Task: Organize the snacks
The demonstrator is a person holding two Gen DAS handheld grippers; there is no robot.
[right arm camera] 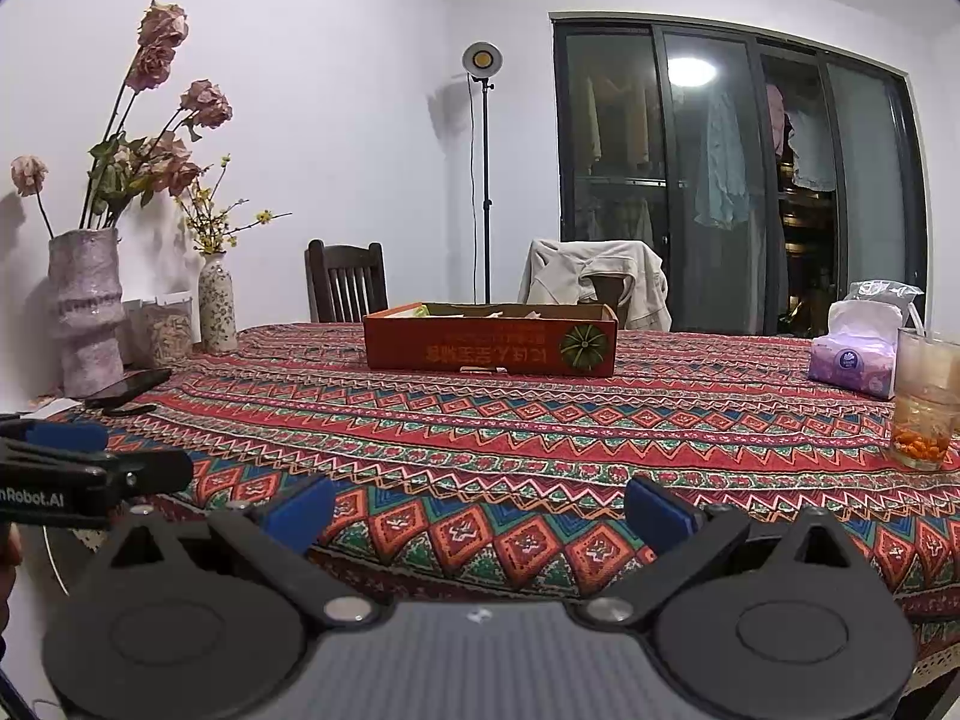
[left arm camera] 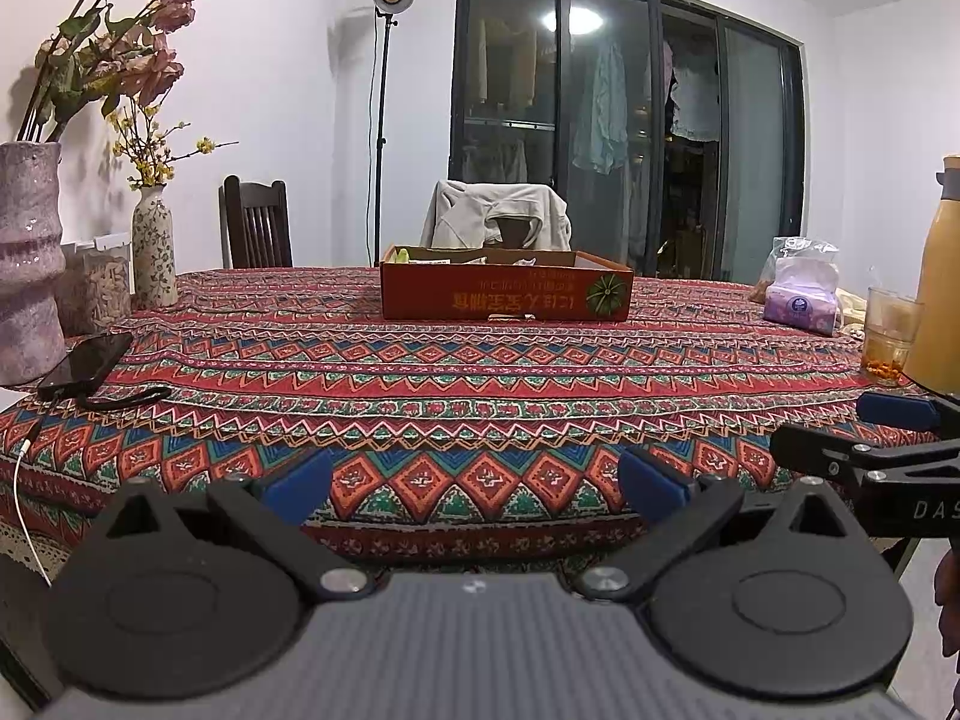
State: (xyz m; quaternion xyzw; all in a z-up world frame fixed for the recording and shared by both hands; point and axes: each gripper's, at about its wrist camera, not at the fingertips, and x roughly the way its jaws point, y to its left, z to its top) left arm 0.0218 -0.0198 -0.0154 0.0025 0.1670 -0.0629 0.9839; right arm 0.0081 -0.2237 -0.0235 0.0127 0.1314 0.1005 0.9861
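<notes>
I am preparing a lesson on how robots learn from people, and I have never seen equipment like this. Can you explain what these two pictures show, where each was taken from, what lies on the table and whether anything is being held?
There is no robot here. A person holds a two-finger gripper in each hand, and a wide-angle camera on each one looks forward along its fingers. One picture comes from the left gripper, the other from the right gripper. Both are open and hold nothing.

On the patterned tablecloth stands an open red cardboard box; its contents are hard to make out. To the left are two vases and a dark phone. To the right are a tissue pack and a glass with something orange at the bottom.
</notes>
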